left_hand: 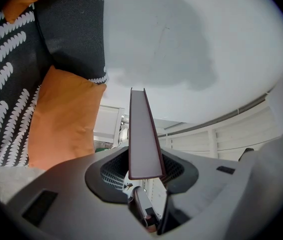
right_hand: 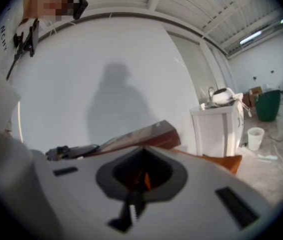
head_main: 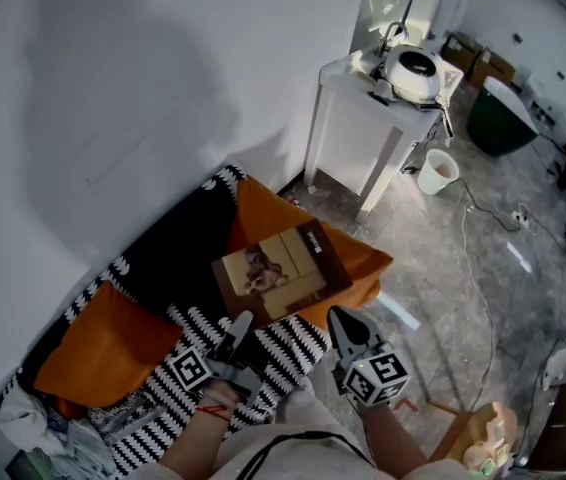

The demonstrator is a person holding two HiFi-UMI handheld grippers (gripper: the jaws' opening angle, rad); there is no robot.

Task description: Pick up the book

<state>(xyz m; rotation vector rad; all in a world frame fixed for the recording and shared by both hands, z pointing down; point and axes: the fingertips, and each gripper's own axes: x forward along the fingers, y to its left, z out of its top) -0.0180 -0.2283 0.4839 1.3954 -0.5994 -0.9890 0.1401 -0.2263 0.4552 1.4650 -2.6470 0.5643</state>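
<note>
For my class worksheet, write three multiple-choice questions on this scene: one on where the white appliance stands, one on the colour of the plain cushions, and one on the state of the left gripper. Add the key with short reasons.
1. Where does the white appliance stand?
A. on a chair
B. on the white side table
C. on a shelf

2. What colour are the plain cushions?
A. green
B. blue
C. orange

3. What is the state of the left gripper?
A. shut on the book
B. open, holding nothing
C. shut on a cushion

Key:
1. B. The head view shows the appliance on top of the table by the wall.
2. C. Both plain cushions are orange, one beneath the book and one further left.
3. A. The left gripper view shows the book's edge clamped between the jaws.
</note>
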